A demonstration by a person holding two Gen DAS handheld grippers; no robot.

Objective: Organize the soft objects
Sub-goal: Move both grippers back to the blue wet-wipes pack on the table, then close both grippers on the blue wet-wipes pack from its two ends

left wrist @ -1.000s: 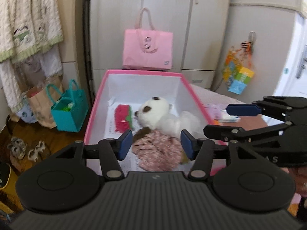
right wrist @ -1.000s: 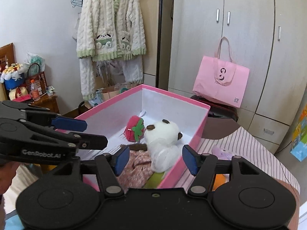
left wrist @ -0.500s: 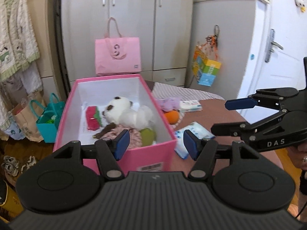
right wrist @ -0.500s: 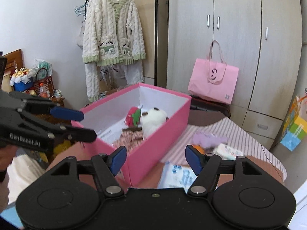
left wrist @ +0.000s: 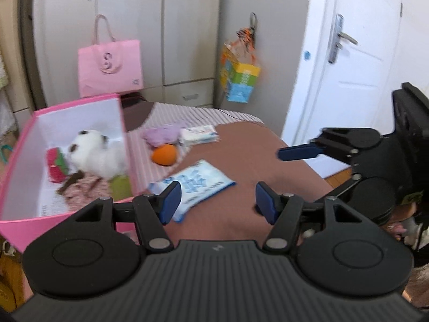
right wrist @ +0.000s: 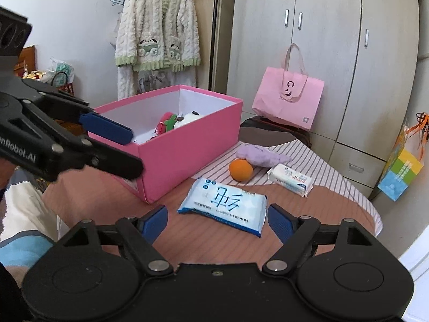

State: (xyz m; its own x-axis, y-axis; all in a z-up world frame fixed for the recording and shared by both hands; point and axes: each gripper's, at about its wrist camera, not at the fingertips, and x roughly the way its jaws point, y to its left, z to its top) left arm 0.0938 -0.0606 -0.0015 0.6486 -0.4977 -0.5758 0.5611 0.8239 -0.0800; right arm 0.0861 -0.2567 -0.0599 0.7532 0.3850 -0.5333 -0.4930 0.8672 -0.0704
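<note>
We are between picks: our left gripper (left wrist: 217, 198) and right gripper (right wrist: 218, 220) both hang empty with fingers apart above the table (right wrist: 214, 241). The pink box (right wrist: 187, 145) already holds a white plush (left wrist: 93, 150). The blue wet-wipes pack (right wrist: 224, 205) lies nearest, the orange plush ball (right wrist: 240, 169) and purple plush (right wrist: 262, 155) beyond; we judge the next move is lowering onto one of them

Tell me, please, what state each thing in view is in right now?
Left claw: open, empty.
Right claw: open, empty.
Pink box: lidless, holding plush toys.
Large wipes pack: flat on table.
Orange ball: outside the box.
Purple plush: outside the box.
Wardrobe doors: closed.
</note>
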